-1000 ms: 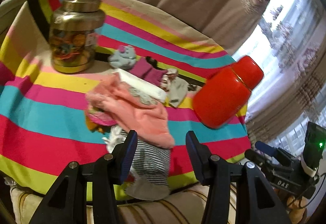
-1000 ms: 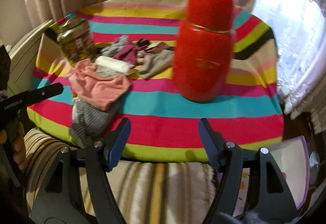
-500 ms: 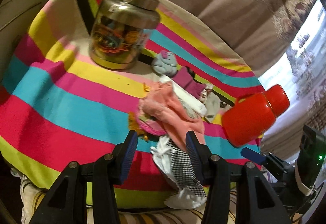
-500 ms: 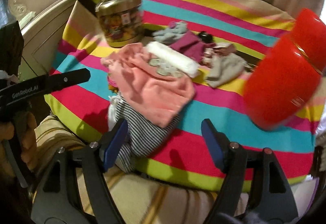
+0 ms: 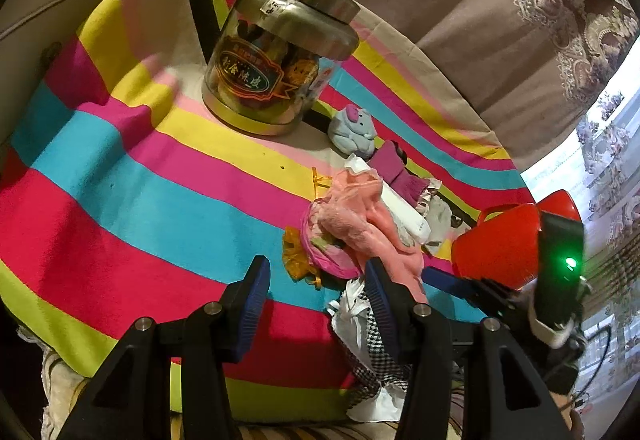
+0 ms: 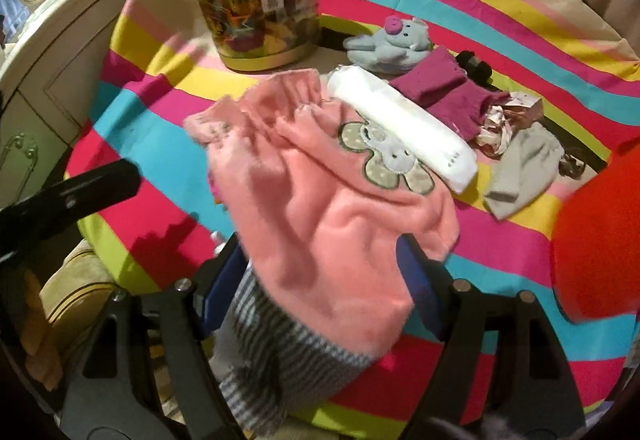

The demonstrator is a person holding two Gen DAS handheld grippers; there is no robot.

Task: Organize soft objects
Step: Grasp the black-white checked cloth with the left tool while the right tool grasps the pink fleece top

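The right gripper [image 6: 320,280], jaws spread wide, straddles the fuzzy pink fleece garment [image 6: 332,192] heaped over a striped grey cloth [image 6: 280,352] at the striped tablecloth's [image 5: 120,180] near edge; contact appears imminant, though blur obscures it. The left gripper [image 5: 316,300] hangs open and empty beside the pile. Risk: closing now pinches both layers, dragging the white rolled cloth [image 6: 404,128] toward the red plastic container [image 6: 600,240].

- Left gripper [image 5: 316,296]: black angular arms, blue ribbed pads [image 5: 254,306] on the fingers, round silver screws along each arm.
- Right gripper [image 6: 320,288]: same black frame, dark blue pads [image 6: 418,280], silver screw heads.
- Black housing on right gripper, seen from left wrist, with green light [image 5: 570,263] glowing.
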